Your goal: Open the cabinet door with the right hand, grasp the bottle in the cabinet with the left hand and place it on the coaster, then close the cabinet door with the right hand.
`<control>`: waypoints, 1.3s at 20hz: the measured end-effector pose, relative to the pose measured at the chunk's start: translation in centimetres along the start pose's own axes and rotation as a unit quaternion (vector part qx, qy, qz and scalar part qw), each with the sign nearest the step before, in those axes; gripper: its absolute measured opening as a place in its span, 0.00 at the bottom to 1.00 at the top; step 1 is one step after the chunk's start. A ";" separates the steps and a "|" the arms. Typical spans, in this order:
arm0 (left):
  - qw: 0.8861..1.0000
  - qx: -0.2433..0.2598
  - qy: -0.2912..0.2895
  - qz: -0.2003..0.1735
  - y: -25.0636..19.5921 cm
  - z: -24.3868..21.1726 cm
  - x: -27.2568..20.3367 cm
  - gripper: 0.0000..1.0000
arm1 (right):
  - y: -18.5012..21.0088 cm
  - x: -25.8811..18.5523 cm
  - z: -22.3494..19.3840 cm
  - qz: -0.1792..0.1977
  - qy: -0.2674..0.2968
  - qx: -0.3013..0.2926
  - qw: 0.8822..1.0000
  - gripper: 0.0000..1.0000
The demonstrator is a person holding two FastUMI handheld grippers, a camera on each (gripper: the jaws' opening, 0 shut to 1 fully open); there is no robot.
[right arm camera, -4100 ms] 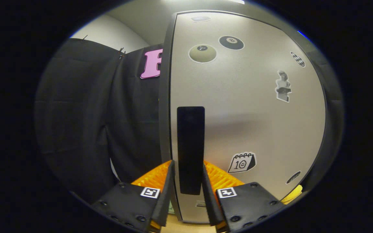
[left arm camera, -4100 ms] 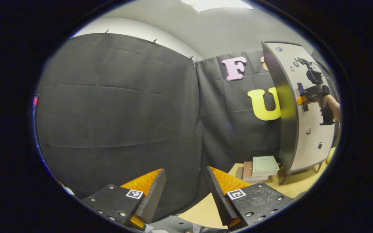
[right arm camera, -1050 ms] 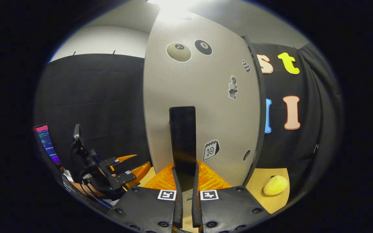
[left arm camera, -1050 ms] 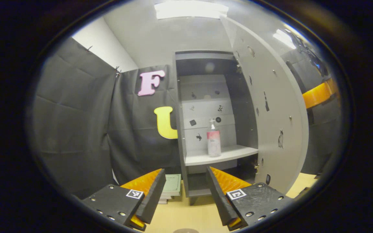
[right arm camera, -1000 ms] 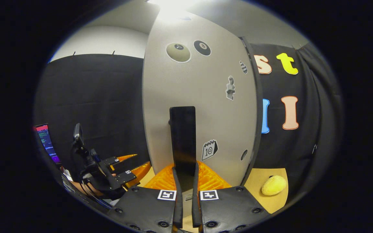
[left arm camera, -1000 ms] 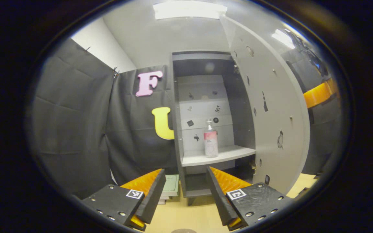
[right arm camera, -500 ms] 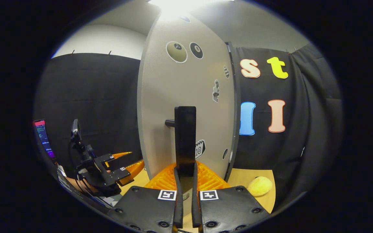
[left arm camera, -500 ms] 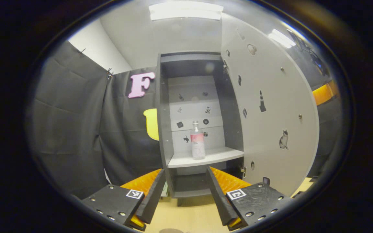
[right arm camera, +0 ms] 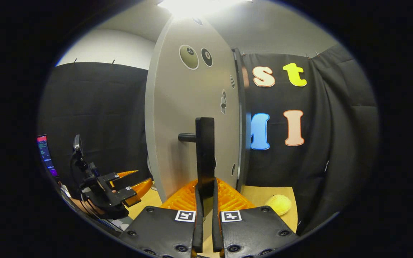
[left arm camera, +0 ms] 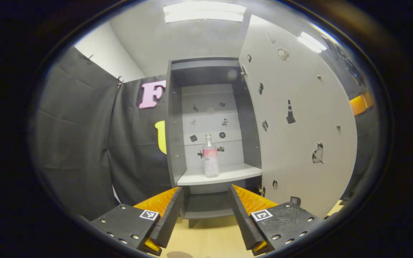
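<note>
The grey cabinet (left arm camera: 173,136) stands open. A clear bottle (left arm camera: 210,157) with a pink label stands upright on its pale shelf (left arm camera: 224,175). My left gripper (left arm camera: 204,211) is open and empty, in front of and below the shelf, well short of the bottle. In the right gripper view my right gripper (right arm camera: 205,215) is shut on the black door handle (right arm camera: 205,154) of the door (right arm camera: 188,118), which is swung far out. The left gripper (right arm camera: 138,181) shows open at the lower left there. A dark round edge (left arm camera: 177,254), perhaps the coaster, lies on the table below my left fingers.
The open door (left arm camera: 299,125) stands close on the right of the left gripper view. A wooden table (left arm camera: 206,236) runs under the cabinet. A yellow lemon-like object (right arm camera: 279,204) lies on the table beyond the door. A lit screen (right arm camera: 43,150) sits at the far left.
The door has swung further open with my right gripper on its handle. The left gripper has shifted so the bottle sits more centred above its fingers.
</note>
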State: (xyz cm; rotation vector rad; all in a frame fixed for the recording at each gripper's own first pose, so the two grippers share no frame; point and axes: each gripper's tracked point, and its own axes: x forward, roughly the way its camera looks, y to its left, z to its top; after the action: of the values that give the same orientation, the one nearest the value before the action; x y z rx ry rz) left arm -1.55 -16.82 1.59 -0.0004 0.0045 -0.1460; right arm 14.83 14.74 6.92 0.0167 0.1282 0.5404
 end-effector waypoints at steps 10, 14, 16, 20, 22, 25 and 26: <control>1.000 0.003 -0.003 0.000 -2.9 0.5 0.5 0.78 | -0.9 -1.3 -0.1 -0.011 -0.010 0.037 0.999 0.14; 1.000 0.011 -0.009 0.007 -3.7 1.3 0.7 0.78 | -0.7 -3.1 -0.6 0.023 -0.009 0.037 0.999 0.14; 1.000 0.013 -0.010 0.009 -4.4 1.8 1.2 0.75 | -1.8 -4.3 -0.8 0.010 -0.013 0.025 1.000 0.16; 1.000 0.007 -0.019 0.008 -5.2 3.3 2.1 0.78 | -6.9 -5.9 -1.1 -0.064 -0.021 0.010 0.998 0.16; 1.000 0.004 -0.021 0.004 -5.2 4.0 2.6 0.75 | -9.2 -6.3 -1.4 -0.100 -0.025 0.022 0.994 0.16; 1.000 -0.008 -0.021 -0.008 -5.0 5.2 3.9 0.75 | -12.1 -6.8 -1.6 -0.146 -0.028 0.036 0.988 0.30; 1.000 -0.013 -0.020 -0.011 -4.8 5.7 4.5 0.75 | -12.6 -6.6 -1.7 -0.157 -0.031 0.038 0.986 0.51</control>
State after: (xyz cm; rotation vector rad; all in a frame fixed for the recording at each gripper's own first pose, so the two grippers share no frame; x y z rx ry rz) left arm 2.19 -22.19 7.23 -0.0289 -0.0343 -0.1671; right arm 15.44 0.56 5.40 0.0867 0.0890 0.2205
